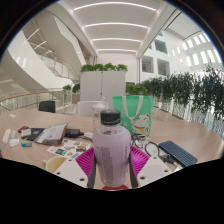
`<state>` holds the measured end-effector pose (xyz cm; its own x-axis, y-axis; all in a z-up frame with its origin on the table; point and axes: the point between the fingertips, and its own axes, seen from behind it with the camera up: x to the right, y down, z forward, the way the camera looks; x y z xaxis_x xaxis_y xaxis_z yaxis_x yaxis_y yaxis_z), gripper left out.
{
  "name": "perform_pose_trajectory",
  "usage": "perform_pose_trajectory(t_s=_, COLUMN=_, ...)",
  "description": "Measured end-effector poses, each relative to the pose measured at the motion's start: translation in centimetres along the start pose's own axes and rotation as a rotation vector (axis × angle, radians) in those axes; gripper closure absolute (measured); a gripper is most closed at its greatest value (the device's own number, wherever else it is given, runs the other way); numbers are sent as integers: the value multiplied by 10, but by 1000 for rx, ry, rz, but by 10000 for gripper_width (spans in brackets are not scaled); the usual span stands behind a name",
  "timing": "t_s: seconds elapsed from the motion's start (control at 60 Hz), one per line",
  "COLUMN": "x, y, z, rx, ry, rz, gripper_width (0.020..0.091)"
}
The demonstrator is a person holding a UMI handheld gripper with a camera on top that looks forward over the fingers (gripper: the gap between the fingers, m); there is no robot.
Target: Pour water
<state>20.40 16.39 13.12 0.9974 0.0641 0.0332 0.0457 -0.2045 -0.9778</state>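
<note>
Between the gripper's (112, 160) pink pads, a bottle (110, 148) is clamped.

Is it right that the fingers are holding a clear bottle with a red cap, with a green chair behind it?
Not quite: the gripper view shows the cap is dark grey or black, not red. The rest stands: the fingers press on the clear bottle from both sides, with the green chair behind it.
</note>
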Motion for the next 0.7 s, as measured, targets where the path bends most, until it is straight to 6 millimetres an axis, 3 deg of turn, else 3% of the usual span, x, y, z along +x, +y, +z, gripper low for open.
perform_pose_trajectory(t_s=0.05, x=7, y=11, z=1, rx=-30, ry=-30, rz=2, gripper_width=608)
perform_pose_trajectory(t_s=0.083, x=4, y=30, z=1, rx=-42, ry=-52, rz=6, gripper_width=603)
perform_pose_trajectory(t_s=0.1, x=-3, y=57, z=8, rx=-39, ry=-59, rz=14, gripper_width=602)
perform_pose_trajectory(t_s=0.117, x=7, y=46, z=0, rx=-46, ry=-65, rz=14, gripper_width=603)
perform_pose_trajectory(t_s=0.183, x=13, y=57, z=-5, rx=-64, ry=-94, rz=22, gripper_width=599)
perform_pose_trajectory(t_s=0.217, x=8, y=75, z=1, rx=-82, ry=-105, rz=26, gripper_width=595)
perform_pose_trajectory(t_s=0.45, x=8, y=73, z=-3, rx=-30, ry=-136, rz=48, gripper_width=587)
perform_pose_trajectory(t_s=0.55, x=10, y=78, z=-7, rx=-104, ry=-115, rz=36, gripper_width=518)
perform_pose_trajectory(t_s=0.567, x=14, y=86, z=-1, rx=-126, ry=-102, rz=34, gripper_width=487)
perform_pose_trajectory(t_s=0.65, x=25, y=88, z=-20, rx=-207, ry=-40, rz=21, gripper_width=249)
perform_pose_trajectory(t_s=0.7, x=25, y=83, z=-33, rx=-191, ry=-37, rz=23, gripper_width=272)
